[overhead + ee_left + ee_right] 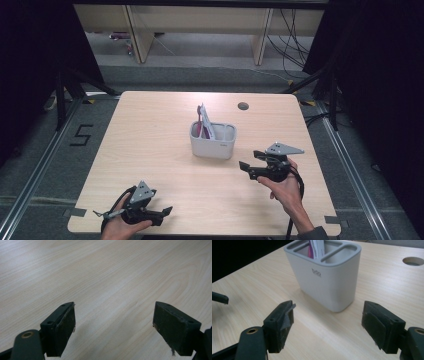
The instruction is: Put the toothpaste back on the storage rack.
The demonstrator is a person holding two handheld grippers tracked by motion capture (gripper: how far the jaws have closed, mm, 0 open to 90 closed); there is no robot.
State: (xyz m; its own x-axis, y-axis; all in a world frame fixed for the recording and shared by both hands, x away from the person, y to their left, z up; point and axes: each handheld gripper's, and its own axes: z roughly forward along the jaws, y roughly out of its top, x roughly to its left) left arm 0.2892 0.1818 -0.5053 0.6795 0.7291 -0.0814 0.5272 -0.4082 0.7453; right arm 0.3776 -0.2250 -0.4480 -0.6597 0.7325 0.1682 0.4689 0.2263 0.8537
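One white plastic holder with divided compartments (213, 140) stands upright near the middle of the pale wooden table (150, 150), and a flat pink-and-white packet (204, 121) sticks up out of its left-hand compartment as the high view shows it. In the right gripper view the holder (327, 277) sits just ahead of the jaws, with the packet (316, 247) cut off by the top edge, so its full shape and any print on it cannot be read. Judging by how things lie, the packet already sits inside the holder, and the other compartments look empty as far as their rims allow; their bottoms are hidden.

Nearest the holder is the right gripper (248, 162), held by the person's right hand (287, 187) just to the holder's right and pointing toward it. Its jaws stand wide apart with nothing between them, and they touch neither the holder nor the packet. Whether this is a release or an approach for a new grip is a matter of judgement; the packet's seat in the holder suggests a placing step is done.

Well apart, at the near left corner of the table, the left gripper (167, 211) rests low in the left hand (120, 227), its jaws also spread and bare over plain wood (112, 290). Beyond it, a round cable hole (243, 106) marks the far side of the table
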